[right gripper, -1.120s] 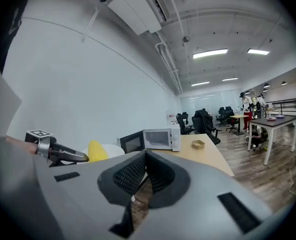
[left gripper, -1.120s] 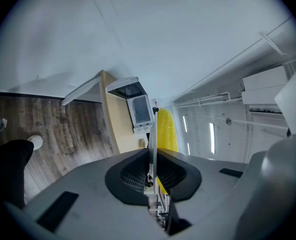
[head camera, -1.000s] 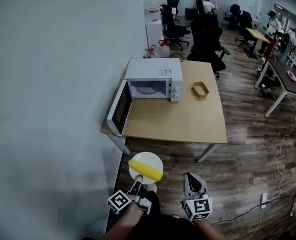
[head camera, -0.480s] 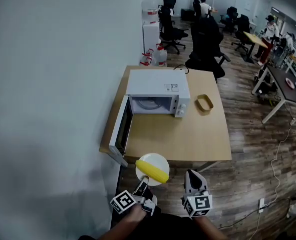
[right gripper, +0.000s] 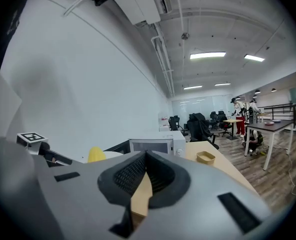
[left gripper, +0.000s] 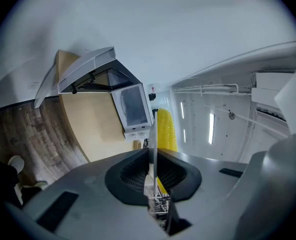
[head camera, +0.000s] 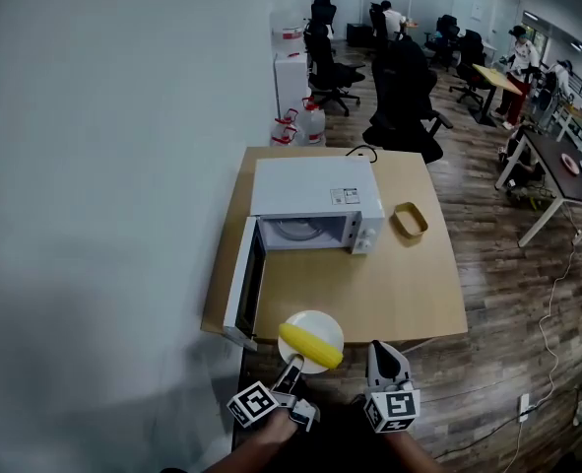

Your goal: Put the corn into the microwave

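A yellow corn cob point(head camera: 312, 344) lies on a white plate point(head camera: 322, 323). My left gripper point(head camera: 292, 366) is shut on the plate's near rim and holds it at the table's front edge. In the left gripper view the plate point(left gripper: 154, 130) shows edge-on between the jaws of the left gripper point(left gripper: 153, 168), with the corn point(left gripper: 167, 130) beside it. The white microwave point(head camera: 315, 202) stands on the wooden table point(head camera: 399, 294) with its door point(head camera: 241, 286) swung open to the left. My right gripper point(head camera: 383, 353) is shut and empty, to the right of the plate. The right gripper view shows its jaws point(right gripper: 146, 159) together, with the microwave point(right gripper: 155, 145) ahead.
A small tan tray point(head camera: 410, 220) sits on the table right of the microwave. A white wall runs along the left. Black office chairs point(head camera: 406, 92), other desks point(head camera: 556, 166) and people stand farther back. Water jugs point(head camera: 302, 124) sit behind the table.
Both grippers have come closer to the table. The plate with the corn, over the floor a second ago, now reaches the table's front edge near the open door.
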The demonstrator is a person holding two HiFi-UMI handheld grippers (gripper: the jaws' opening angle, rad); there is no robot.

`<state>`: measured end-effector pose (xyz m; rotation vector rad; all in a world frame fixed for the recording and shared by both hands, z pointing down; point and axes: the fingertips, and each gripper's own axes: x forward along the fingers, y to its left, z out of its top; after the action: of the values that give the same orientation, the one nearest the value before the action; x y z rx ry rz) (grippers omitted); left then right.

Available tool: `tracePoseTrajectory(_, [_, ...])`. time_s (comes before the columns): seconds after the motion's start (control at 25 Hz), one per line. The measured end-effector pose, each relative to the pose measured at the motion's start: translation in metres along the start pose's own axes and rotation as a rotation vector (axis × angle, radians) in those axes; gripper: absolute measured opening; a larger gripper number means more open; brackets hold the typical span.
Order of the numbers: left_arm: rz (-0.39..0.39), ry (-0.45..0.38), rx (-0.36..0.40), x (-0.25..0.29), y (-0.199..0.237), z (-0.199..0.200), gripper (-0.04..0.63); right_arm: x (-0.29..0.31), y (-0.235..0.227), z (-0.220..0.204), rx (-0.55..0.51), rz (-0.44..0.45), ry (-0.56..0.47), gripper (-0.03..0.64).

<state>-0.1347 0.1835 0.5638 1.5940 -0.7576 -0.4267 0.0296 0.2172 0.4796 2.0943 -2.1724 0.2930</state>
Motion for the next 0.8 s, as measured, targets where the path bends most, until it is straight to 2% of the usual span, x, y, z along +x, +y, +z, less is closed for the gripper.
tracePoseTrajectory(0.28, [0.011, -0.031, -0.028, 0.051, 0.015, 0.030, 0.029, 0.044, -0.016, -0.008, 0.009, 0.005, 0.023, 0.060])
tracePoseTrajectory(0.44, [0.016, -0.055, -0.011, 0.081, 0.015, 0.053, 0.029, 0.079, -0.025, -0.001, 0.010, 0.031, 0.019, 0.060])
tracePoseTrajectory(0.6, [0.042, -0.058, 0.040, 0.115, 0.016, 0.073, 0.029, 0.126, -0.034, 0.012, -0.008, 0.071, 0.013, 0.058])
tracePoseTrajectory(0.8, [0.054, -0.071, 0.028, 0.155, 0.024, 0.091, 0.029, 0.178, -0.047, 0.022, -0.001, 0.100, 0.016, 0.058])
